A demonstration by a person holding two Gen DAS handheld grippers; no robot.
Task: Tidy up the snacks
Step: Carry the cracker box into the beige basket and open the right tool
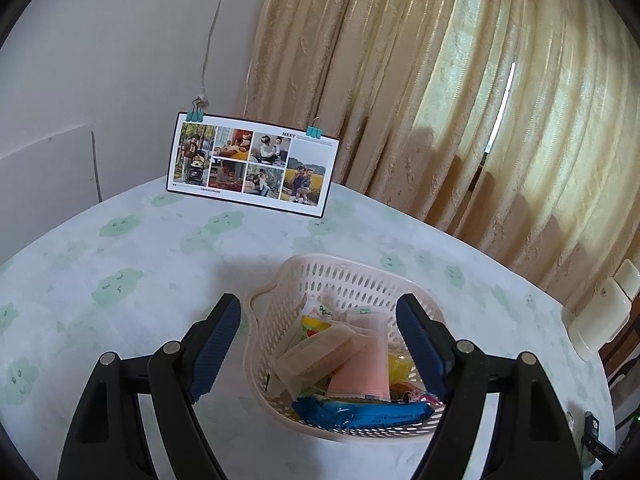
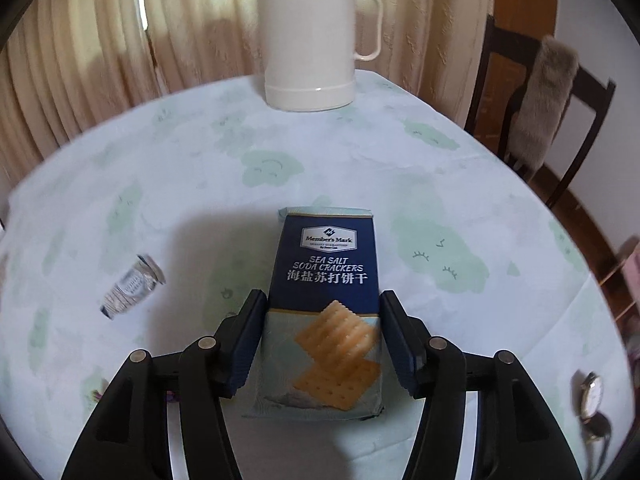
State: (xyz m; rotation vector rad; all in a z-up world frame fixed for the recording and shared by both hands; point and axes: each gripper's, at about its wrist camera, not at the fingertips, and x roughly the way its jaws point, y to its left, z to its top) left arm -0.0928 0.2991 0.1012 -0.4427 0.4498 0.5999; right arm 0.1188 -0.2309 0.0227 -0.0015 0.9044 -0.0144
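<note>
A cream perforated basket (image 1: 280,276) stands on the round table and holds several snack packets, among them a pink sachet (image 1: 360,360), a yellow packet (image 1: 314,326) and a blue wrapper (image 1: 360,414). My left gripper (image 1: 318,300) hovers over the basket, open, with nothing held. In the right wrist view a dark blue packet of sea salt soda crackers (image 2: 324,280) lies flat on the tablecloth. My right gripper (image 2: 323,295) straddles its near half, one pad close at each long side, open. A small silver packet (image 2: 132,286) lies to the left of it.
A cream thermos jug (image 2: 308,40) stands at the table's far edge. A photo card (image 1: 252,164) leans against the wall beyond the basket. A wristwatch (image 2: 592,396) lies at the right. A dark wooden chair (image 2: 540,100) and curtains (image 1: 460,100) border the table.
</note>
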